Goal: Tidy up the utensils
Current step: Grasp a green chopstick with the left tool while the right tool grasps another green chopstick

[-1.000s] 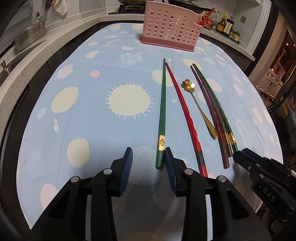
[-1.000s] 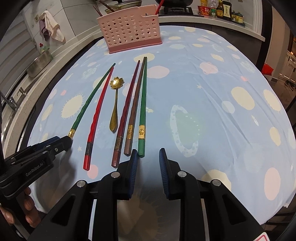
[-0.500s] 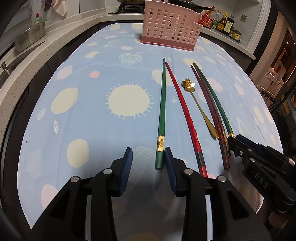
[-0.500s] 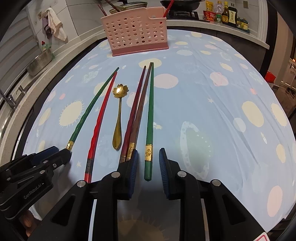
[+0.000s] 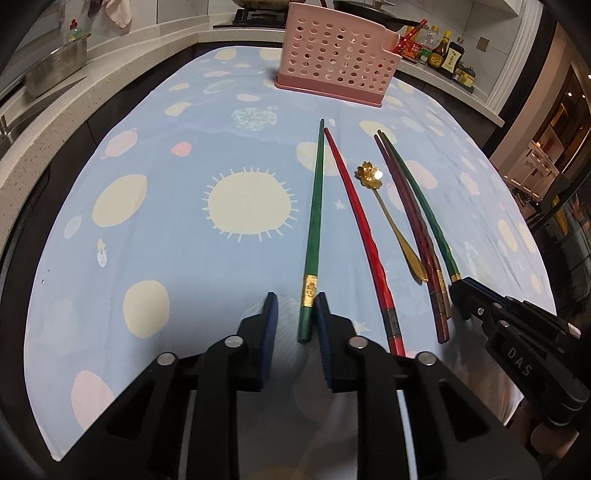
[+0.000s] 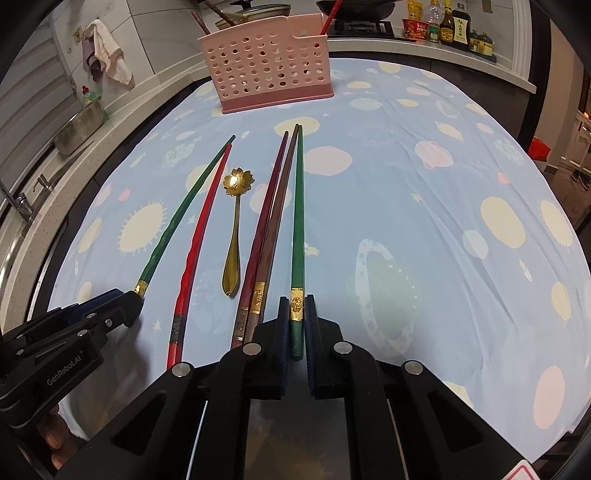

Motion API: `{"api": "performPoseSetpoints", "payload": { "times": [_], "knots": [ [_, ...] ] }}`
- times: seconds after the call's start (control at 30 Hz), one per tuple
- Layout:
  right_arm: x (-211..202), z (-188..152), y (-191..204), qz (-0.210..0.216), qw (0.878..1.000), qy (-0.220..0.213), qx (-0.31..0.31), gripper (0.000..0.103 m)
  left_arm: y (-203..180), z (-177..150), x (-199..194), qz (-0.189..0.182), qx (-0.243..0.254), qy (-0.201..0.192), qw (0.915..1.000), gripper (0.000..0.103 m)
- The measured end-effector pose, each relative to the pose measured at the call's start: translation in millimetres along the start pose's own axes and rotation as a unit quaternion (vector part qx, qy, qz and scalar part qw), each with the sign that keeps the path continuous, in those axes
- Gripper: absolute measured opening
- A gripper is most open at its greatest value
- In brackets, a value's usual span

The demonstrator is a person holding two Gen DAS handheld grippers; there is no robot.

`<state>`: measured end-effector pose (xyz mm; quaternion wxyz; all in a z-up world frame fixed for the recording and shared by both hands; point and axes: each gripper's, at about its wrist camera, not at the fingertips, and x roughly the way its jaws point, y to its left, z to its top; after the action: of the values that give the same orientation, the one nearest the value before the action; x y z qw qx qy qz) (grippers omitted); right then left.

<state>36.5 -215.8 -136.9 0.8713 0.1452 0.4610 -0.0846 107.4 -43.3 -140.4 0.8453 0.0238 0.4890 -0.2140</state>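
Five chopsticks and one spoon lie in a row on the blue spotted cloth [image 6: 424, 229] over the worktop, all pointing toward one pink basket [image 6: 267, 64] at the far end. There are two green chopsticks, one red, one maroon and one brown.

From the right wrist view, left to right: a green chopstick [image 6: 177, 221], the red chopstick [image 6: 197, 240] just beside it with tips nearly meeting, the gold spoon [image 6: 234, 236] with its flower-shaped bowl away from the camera, then the maroon chopstick [image 6: 264, 229], the brown chopstick [image 6: 275, 230] and a second green chopstick [image 6: 297, 221] close together.

The right gripper [image 6: 296, 317] has just been closing, and its jaws press on the near end of that second green chopstick, at the gold band. The chopstick still lies on the cloth.

The left gripper [image 5: 295, 314] has also just been closing. The first green chopstick [image 5: 314, 229] sits between its jaws, against the right pad, with a gap on the left side, so it is not yet clamped. In the right wrist view that gripper's tip covers the chopstick's end.

Bottles [image 6: 447, 26] stand on the counter behind the basket.
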Motion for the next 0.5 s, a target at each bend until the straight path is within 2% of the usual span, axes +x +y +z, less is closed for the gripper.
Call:
{"api": "performPoseSetpoints", "payload": {
  "times": [0.07, 0.23, 0.5],
  "knots": [
    [-2, -2, 0, 0.001, 1.000, 0.000, 0.001, 0.008, 0, 0, 0, -0.006, -0.002, 0.001, 1.0000, 0.008],
    [-9, -5, 0, 0.002, 1.000, -0.002, 0.004, 0.008, -2, -1, -3, -0.014, 0.000, 0.001, 0.9999, 0.007],
    [-51, -1, -5, 0.011, 0.999, -0.042, 0.016, 0.008, 2, 0, -38, -0.028, -0.007, -0.017, 0.9994, 0.007]
  ]
}}
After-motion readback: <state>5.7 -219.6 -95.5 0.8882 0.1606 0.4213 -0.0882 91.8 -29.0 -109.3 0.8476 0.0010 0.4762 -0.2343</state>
